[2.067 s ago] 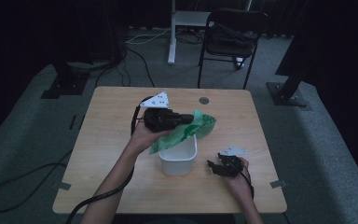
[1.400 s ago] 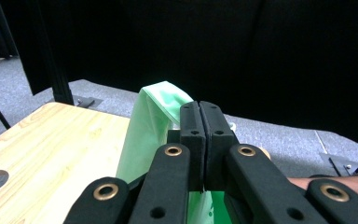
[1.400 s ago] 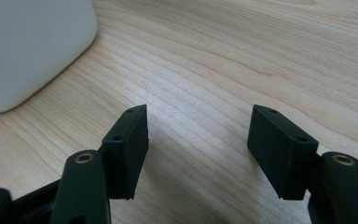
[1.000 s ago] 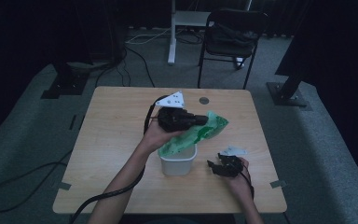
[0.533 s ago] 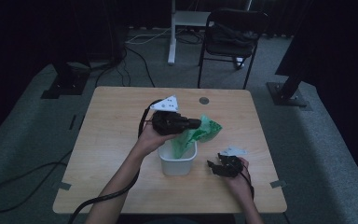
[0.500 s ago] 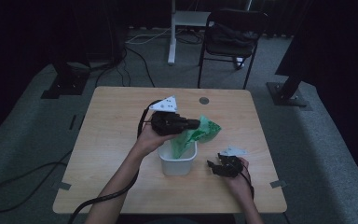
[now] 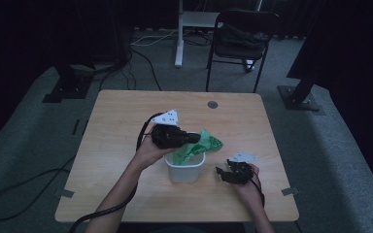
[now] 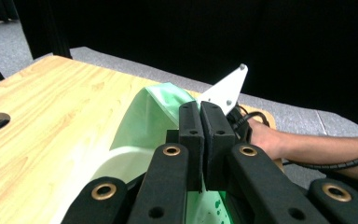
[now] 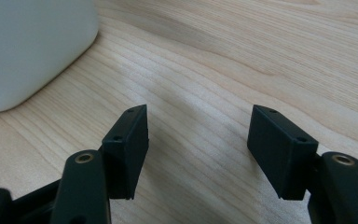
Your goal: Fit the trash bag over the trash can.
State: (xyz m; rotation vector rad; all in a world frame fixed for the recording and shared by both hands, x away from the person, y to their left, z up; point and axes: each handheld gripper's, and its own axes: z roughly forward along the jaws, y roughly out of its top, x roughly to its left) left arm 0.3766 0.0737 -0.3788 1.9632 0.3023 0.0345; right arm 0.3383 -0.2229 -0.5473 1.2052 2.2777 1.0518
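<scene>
Left gripper (image 7: 194, 139) pinching green plastic bag (image 7: 205, 144) over white bin (image 7: 185, 167) (bag partly inside), right gripper (image 9: 198, 135) open, empty, on wooden table (image 7: 126, 121)

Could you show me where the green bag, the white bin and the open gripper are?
green bag (image 7: 209, 143), high view, on the crumpled part hanging over the bin's far edge.
white bin (image 7: 184, 172), high view, on its front wall.
right gripper (image 9: 198, 140), right gripper view, midway between its parted fingers.

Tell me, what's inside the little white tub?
A crinkly green plastic bag hangs into the small white plastic tub, pinched by the left tongs. The bag covers the tub's bottom, so anything underneath stays hidden.
</scene>
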